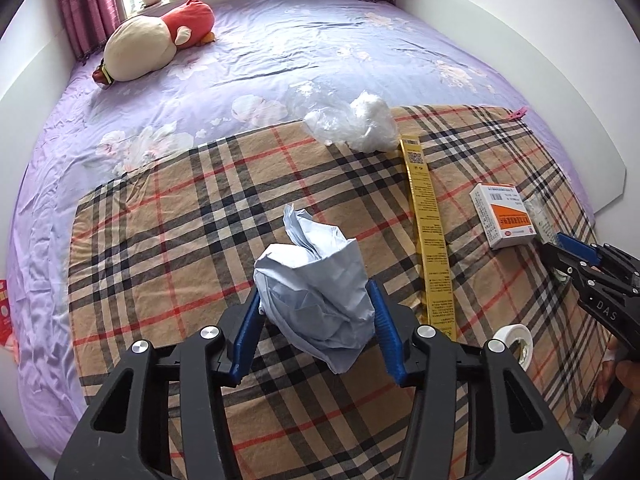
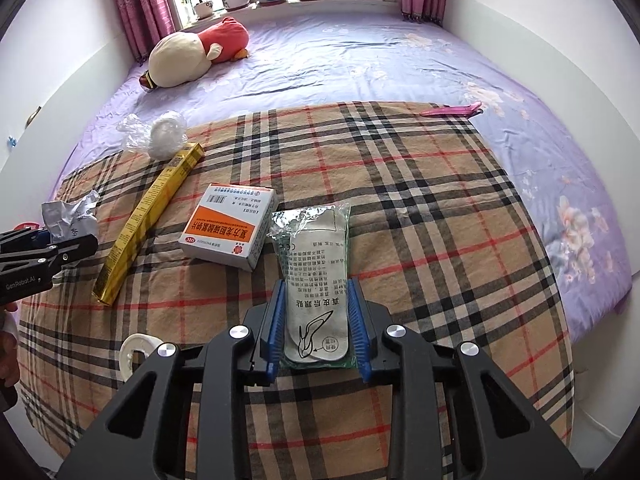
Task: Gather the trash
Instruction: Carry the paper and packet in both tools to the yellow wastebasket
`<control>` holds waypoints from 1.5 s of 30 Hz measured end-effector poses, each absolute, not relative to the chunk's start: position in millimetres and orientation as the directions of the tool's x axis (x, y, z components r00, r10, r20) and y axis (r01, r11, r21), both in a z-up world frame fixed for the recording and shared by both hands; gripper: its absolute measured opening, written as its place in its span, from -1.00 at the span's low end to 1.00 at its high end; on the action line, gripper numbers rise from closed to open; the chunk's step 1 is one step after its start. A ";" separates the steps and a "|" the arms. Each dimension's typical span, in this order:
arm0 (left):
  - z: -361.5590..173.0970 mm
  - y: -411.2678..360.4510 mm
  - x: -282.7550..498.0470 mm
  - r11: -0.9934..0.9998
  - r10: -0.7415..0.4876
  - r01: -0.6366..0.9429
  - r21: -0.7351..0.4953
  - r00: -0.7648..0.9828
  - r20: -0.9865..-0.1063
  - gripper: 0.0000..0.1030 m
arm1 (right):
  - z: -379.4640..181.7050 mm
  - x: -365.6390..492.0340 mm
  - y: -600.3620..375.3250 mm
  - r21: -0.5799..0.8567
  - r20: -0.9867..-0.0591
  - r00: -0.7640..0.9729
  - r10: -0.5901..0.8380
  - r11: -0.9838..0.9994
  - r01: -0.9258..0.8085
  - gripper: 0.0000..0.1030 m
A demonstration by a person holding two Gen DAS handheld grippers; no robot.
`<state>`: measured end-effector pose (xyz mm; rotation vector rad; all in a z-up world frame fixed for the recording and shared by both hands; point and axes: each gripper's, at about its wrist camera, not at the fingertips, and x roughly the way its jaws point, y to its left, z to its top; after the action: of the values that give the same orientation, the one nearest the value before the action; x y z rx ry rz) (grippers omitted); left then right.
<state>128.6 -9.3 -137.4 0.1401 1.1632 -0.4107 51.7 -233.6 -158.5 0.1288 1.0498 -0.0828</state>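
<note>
A crumpled pale blue paper (image 1: 316,264) lies on the plaid cloth (image 1: 160,260), and my left gripper (image 1: 314,296) is shut on it, a blue pad pressing each side. A flat clear packet with a printed grey insole card (image 2: 316,248) lies on the same cloth; my right gripper (image 2: 316,286) is shut on its near end. The left wrist view shows the right gripper (image 1: 576,256) at the right edge, beside the orange-and-white medicine box (image 1: 504,216). From the right wrist view, the left gripper (image 2: 80,244) and the paper (image 2: 70,216) appear at far left.
A long yellow box (image 2: 148,216) lies slantwise between the grippers. A clear plastic bag with a white wad (image 1: 352,120) sits at the cloth's far edge. A white tape roll (image 2: 134,352) lies near. A plush toy (image 1: 156,40) and a pink clip (image 2: 452,110) rest on the purple sheet.
</note>
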 end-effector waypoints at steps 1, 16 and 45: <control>-135.8 -9.1 127.2 0.916 -0.244 0.387 -0.104 0.333 -0.911 -0.01 | -157.5 48.6 -233.0 0.068 -0.868 0.497 -0.006 0.989 0.131 -0.39; -115.0 -16.6 99.9 0.892 -0.280 0.435 -0.124 0.316 -0.906 -0.01 | -132.3 3.4 -242.8 0.143 -0.849 0.528 0.025 0.973 0.183 -0.39; -85.3 -225.7 -51.5 0.434 -0.450 0.890 -0.141 0.078 -0.890 -0.01 | -102.7 -196.7 -348.8 0.224 -0.802 0.575 -0.162 0.810 0.541 -0.39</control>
<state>-51.5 -225.7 -85.3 0.5109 1.0705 -1.0706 -196.7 -348.8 -102.7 0.4824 0.8667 -0.4311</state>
